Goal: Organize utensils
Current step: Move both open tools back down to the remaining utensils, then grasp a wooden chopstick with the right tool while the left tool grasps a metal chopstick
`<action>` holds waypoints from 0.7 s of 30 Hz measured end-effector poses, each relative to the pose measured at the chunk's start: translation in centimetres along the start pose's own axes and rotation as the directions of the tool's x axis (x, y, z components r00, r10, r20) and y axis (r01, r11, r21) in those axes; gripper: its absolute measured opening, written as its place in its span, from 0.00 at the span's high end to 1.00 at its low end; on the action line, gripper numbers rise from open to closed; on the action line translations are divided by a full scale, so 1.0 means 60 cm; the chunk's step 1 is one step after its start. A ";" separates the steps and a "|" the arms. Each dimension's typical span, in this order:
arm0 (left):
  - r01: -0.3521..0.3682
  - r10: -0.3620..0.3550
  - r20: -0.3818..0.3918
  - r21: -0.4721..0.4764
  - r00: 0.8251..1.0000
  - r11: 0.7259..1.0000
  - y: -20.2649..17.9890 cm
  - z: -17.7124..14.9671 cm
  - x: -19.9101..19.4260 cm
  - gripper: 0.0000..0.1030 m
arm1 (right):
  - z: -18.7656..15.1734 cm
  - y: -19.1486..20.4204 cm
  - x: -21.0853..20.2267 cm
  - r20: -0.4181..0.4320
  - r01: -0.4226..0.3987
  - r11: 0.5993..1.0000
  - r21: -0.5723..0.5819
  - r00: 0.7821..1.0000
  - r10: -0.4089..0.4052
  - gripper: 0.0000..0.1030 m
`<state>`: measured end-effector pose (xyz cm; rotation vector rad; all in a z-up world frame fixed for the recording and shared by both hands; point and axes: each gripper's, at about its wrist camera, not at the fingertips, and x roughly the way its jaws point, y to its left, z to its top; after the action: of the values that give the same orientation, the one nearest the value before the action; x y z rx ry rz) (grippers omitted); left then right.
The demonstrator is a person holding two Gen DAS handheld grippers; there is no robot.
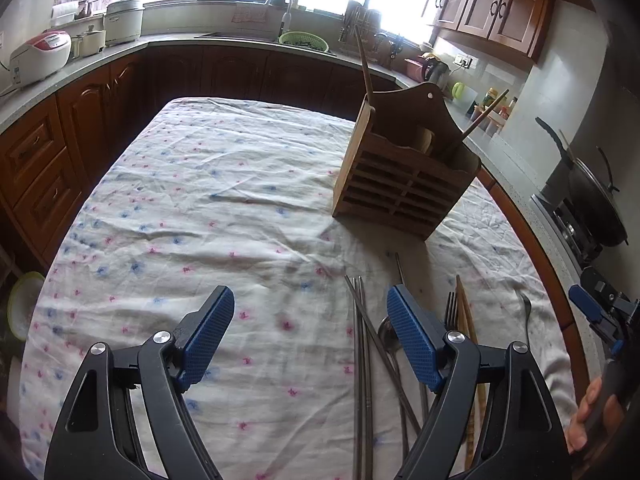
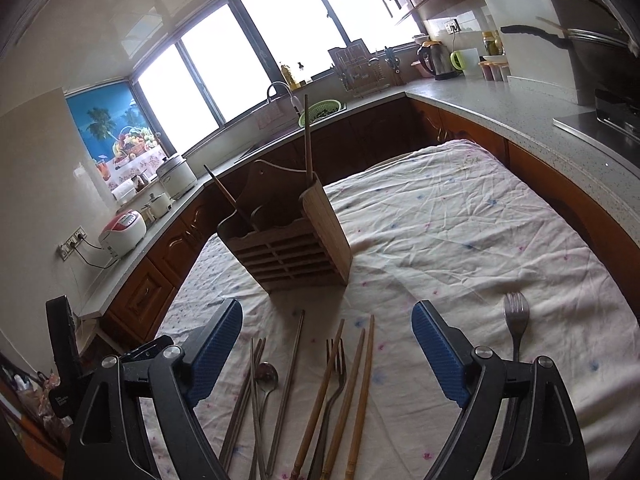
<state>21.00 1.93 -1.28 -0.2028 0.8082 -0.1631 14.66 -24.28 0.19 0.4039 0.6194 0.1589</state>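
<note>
A wooden utensil holder [image 1: 404, 184] stands on the floral tablecloth [image 1: 200, 200] with two wooden sticks in it; it also shows in the right wrist view [image 2: 288, 252]. Loose metal chopsticks [image 1: 362, 360], a spoon [image 2: 267, 374], a fork [image 2: 336, 364] and wooden chopsticks [image 2: 352, 392] lie in front of it. A second fork [image 2: 516, 316] lies apart to the right. My left gripper [image 1: 310, 300] is open and empty above the cloth, left of the utensils. My right gripper [image 2: 326, 316] is open and empty above the utensil pile; it shows at the right edge in the left wrist view [image 1: 596, 312].
Kitchen counters [image 2: 500, 96] wrap around the table on three sides. A rice cooker [image 1: 40, 56] sits at the left, a sink with a green colander [image 1: 304, 40] at the back, a kettle [image 2: 436, 60] and a wok on the stove [image 1: 592, 204] at the right.
</note>
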 end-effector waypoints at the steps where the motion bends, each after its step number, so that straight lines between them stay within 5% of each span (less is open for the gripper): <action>1: -0.002 0.002 -0.006 0.001 1.000 1.000 -0.001 -0.002 0.002 0.22 | -0.006 -0.003 0.000 -0.006 0.005 1.000 -0.001 1.000 -0.005 0.14; 8: 0.003 -0.002 -0.026 0.041 1.000 0.999 -0.027 0.005 0.017 0.22 | -0.027 -0.020 0.010 -0.045 0.055 0.998 -0.011 0.997 -0.055 0.17; 15: 0.022 -0.015 -0.074 0.101 0.997 0.995 -0.072 0.027 0.062 0.25 | -0.033 -0.027 0.056 -0.130 0.091 0.995 -0.045 0.987 -0.097 0.54; 21: 0.045 -0.022 -0.139 0.160 0.990 0.986 -0.114 0.041 0.118 0.33 | -0.043 -0.034 0.111 -0.210 0.095 0.994 -0.062 0.972 -0.106 0.72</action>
<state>27.12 -5.97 -2.92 -0.0513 0.9235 -0.2762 18.53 -23.56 -6.12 0.3072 0.8438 0.1222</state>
